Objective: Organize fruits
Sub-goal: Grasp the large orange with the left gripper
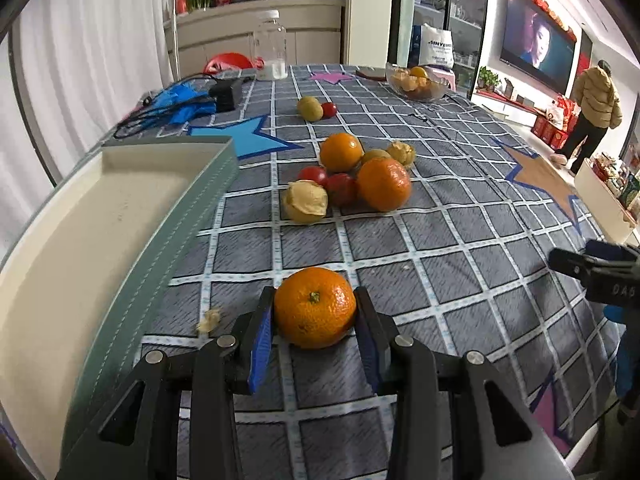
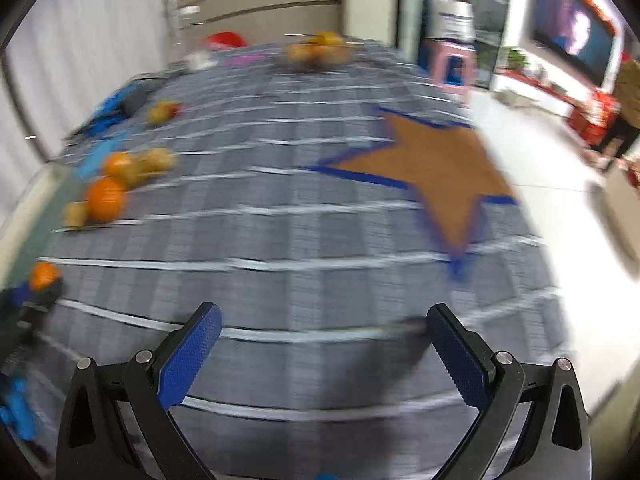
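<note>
Status: early stage, judged from the layout.

Left gripper (image 1: 315,308): closed on an orange (image 1: 315,307), blue pads pressed to both flanks, stem side up. Held near the camera, just right of the tray (image 1: 120,216); whether lifted clear of the cloth, cannot tell.

Right gripper (image 2: 324,336): wide open, nothing between the pads. Hanging over bare checked tablecloth (image 2: 320,220), near the brown star (image 2: 432,168). View blurred.

Tray: near left, pale inside, green rim. No fruit visible in the part shown. Likely the destination, though the pictures do not confirm this.

Loose on the cloth, still to sort:
- Middle cluster, beyond the held orange: two more oranges (image 1: 383,184), touching or nearly so; two tomatoes (image 1: 340,188) beside them; two husked ground-cherries (image 1: 305,202), one near left of the cluster, one far right; a greenish fruit partly hidden behind the nearer orange.
- Farther pair: kiwi (image 1: 310,108) with a small tomato (image 1: 329,109) touching its right side.
- Husk scrap (image 1: 209,321), near left, beside the tray wall.

Far end: glass bowl (image 1: 416,82) already holding yellow-orange fruit; jar (image 1: 271,46); blue bundle with cable, far left.

Done: one orange gripped. Left: placing it, then roughly nine pieces more.
</note>
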`<control>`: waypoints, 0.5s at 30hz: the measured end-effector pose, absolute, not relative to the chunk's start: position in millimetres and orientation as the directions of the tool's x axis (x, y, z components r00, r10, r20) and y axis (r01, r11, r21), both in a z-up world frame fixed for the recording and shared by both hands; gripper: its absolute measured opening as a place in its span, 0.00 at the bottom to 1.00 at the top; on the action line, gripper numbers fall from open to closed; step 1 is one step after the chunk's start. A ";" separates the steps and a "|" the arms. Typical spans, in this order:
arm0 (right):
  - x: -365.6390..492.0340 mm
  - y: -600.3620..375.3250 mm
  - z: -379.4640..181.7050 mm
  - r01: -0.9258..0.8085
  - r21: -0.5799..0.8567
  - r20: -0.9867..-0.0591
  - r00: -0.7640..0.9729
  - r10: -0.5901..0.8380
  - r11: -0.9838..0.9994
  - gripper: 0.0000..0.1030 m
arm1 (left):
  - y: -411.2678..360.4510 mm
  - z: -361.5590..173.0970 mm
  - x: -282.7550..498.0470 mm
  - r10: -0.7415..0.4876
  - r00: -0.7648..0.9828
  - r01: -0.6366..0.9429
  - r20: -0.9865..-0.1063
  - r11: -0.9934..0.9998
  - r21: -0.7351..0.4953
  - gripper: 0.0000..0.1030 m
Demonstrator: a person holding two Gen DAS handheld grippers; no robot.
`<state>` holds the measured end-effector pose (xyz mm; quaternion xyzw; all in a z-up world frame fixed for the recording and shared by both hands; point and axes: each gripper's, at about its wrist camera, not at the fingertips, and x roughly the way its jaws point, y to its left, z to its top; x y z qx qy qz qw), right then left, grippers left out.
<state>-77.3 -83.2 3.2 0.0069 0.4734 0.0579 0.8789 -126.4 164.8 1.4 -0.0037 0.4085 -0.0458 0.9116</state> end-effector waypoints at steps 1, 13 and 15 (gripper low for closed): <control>-75.3 -72.5 4.9 -0.121 0.087 -0.831 0.540 0.139 0.989 1.00 | 166.5 2.0 -127.0 -0.096 0.660 0.081 -0.745 0.995 -0.057 0.40; -29.6 51.6 17.0 -0.318 0.032 -0.798 0.562 0.216 0.947 0.90 | 168.0 4.0 -127.0 -0.100 0.654 0.084 -0.750 0.995 -0.060 0.40; -21.4 60.3 10.0 -0.336 0.052 -0.817 0.528 0.234 0.940 0.53 | 169.1 4.2 -126.8 -0.105 0.654 0.083 -0.750 0.994 -0.066 0.40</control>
